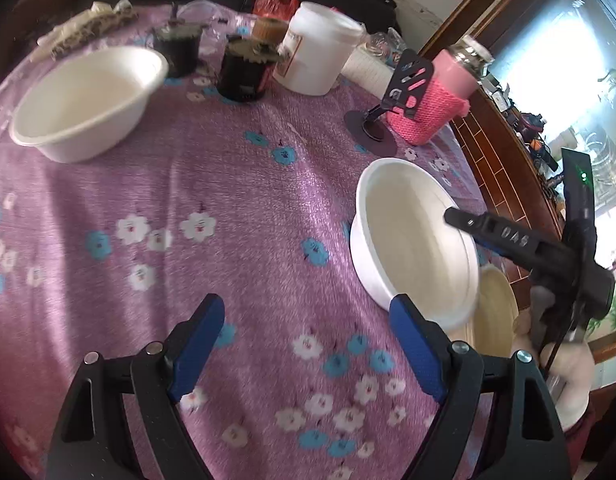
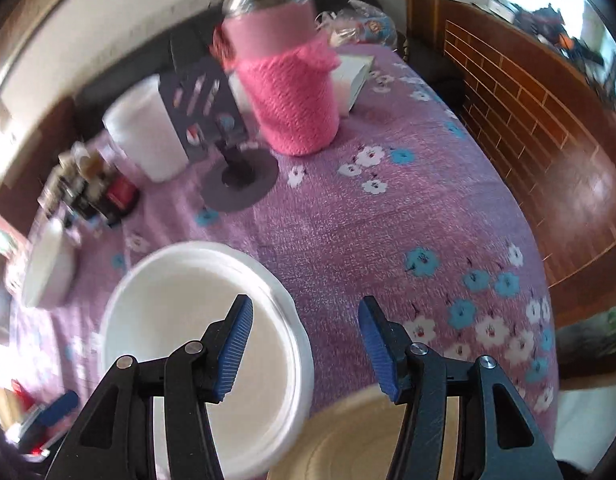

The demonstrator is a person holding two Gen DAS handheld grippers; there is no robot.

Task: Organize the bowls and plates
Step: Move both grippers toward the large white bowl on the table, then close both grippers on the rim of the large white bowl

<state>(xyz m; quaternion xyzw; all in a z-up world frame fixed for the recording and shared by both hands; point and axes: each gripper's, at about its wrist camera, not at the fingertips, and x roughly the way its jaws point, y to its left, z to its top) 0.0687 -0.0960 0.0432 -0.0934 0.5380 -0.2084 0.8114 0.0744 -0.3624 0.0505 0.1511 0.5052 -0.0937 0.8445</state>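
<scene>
Both jaws spread wide, nothing btwn. Left gripper (image 1: 308, 344) over purple cloth (image 1: 236, 184); right gripper (image 2: 304, 340) above near white bowl (image 2: 168, 312), beside tan plate (image 2: 348, 440). 2nd white bowl (image 1: 88, 100) far left.

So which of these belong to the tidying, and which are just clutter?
Job:
near white bowl
far white bowl
cream plate

Clutter:
pink knitted jar
white plastic tub
black phone stand
two dark pots
</scene>
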